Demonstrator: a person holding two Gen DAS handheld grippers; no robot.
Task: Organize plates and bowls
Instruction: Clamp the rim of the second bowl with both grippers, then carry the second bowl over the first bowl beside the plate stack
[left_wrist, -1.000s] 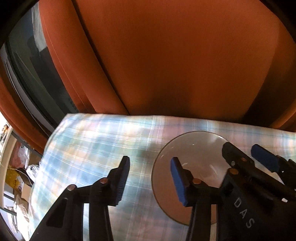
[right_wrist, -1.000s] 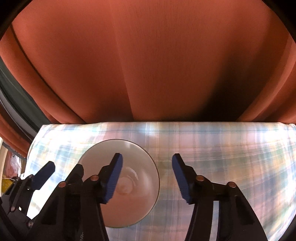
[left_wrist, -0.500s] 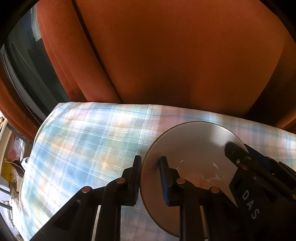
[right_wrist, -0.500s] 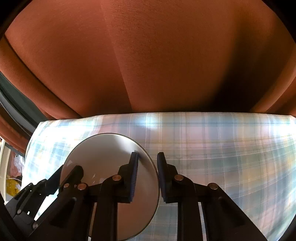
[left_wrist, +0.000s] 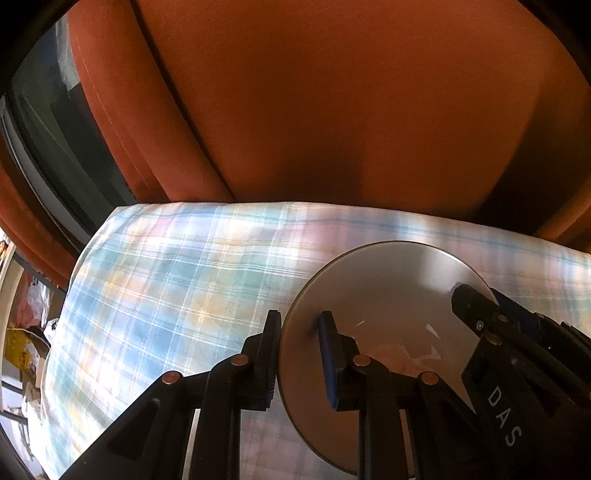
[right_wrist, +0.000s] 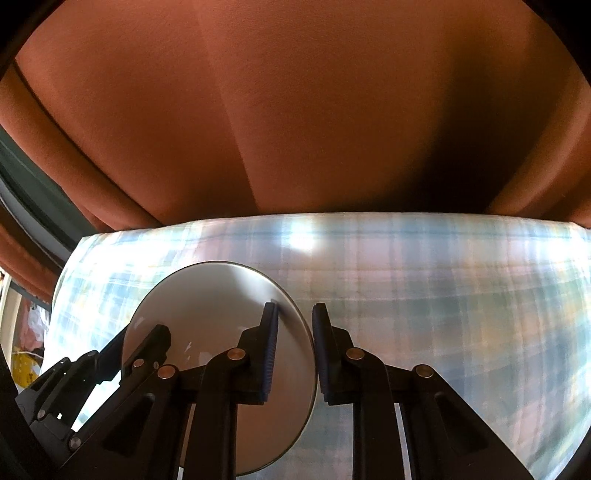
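Far to the left there is a dark window (left_wrist: 48, 147) with an orange curtain (left_wrist: 332, 110) hanging beside it and across the back. Under the curtain stands the bench, covered with a checked cloth (left_wrist: 177, 280) in blue, green and pink.

On the cloth, toward the near side, sits one shiny grey bowl (left_wrist: 388, 295). It is round, and light glints on its inside.

The left gripper (left_wrist: 297, 354) is clamped on the left edge of the bowl. One finger is outside the rim and the other finger is inside, so the rim is squeezed between the two pads.

The right gripper (right_wrist: 293, 354) is clamped on the right edge of the same bowl (right_wrist: 207, 314). Here too one finger is inside the bowl and one is outside, with the rim pinched between them.

Each gripper can be seen from the other one's camera, reaching in from the side. To the right of the bowl the cloth (right_wrist: 443, 295) is bare and looks a bit blurry.
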